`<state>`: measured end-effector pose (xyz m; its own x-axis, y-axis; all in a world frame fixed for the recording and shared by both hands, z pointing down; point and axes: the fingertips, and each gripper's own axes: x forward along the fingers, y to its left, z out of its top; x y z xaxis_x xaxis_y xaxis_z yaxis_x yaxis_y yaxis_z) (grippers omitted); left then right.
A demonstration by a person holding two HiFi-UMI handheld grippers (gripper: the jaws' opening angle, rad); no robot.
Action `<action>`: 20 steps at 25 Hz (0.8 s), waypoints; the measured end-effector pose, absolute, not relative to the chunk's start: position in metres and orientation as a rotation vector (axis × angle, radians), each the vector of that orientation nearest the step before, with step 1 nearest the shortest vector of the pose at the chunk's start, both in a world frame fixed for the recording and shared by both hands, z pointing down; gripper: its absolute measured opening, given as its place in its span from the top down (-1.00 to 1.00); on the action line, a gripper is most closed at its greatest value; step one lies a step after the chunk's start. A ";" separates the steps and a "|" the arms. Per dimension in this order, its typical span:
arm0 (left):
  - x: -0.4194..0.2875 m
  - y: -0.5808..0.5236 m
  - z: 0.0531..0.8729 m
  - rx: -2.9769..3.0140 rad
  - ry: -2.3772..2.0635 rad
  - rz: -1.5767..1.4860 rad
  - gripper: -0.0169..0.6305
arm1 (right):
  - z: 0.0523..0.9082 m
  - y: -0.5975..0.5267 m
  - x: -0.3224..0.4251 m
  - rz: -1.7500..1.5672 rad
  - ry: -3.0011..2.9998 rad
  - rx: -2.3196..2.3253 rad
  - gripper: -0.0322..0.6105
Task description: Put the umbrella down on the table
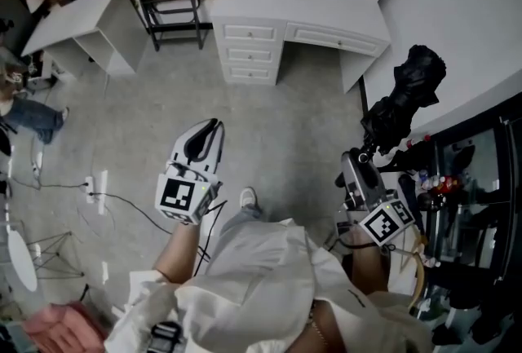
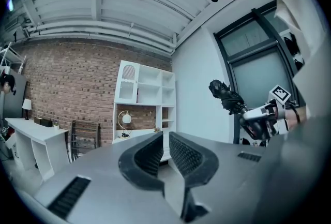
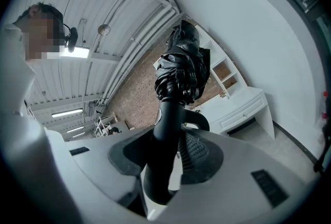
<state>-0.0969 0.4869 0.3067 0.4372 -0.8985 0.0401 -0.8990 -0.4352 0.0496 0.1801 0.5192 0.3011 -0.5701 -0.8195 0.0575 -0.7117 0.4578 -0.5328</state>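
Clearly, the right gripper [image 3: 173,153] clamps its ribbed pads on the smooth black handle of the folded, crumpled umbrella [image 3: 181,68] — held aloft, well apart from the white desk [image 1: 326,1]. The left gripper [image 2: 164,153] is empty, its jaws narrowly parted.

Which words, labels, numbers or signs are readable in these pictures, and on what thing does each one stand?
No readable text anywhere.
The cubes on the left tool and right tool: black-and-white square patterns only, no letters.
The umbrella: no print seen.
The small coloured items at the right: too small to read.
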 end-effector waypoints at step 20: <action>-0.159 0.382 0.315 2.644 -1.547 -0.002 0.78 | 0.303 0.413 0.104 -0.780 2.494 -1.378 0.43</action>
<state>-0.1589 0.3819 0.3152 0.4906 -0.8706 0.0381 -0.8704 -0.4875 0.0680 0.1039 0.4132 0.3030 -0.5515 -0.8297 0.0867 -0.7314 0.4309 -0.5286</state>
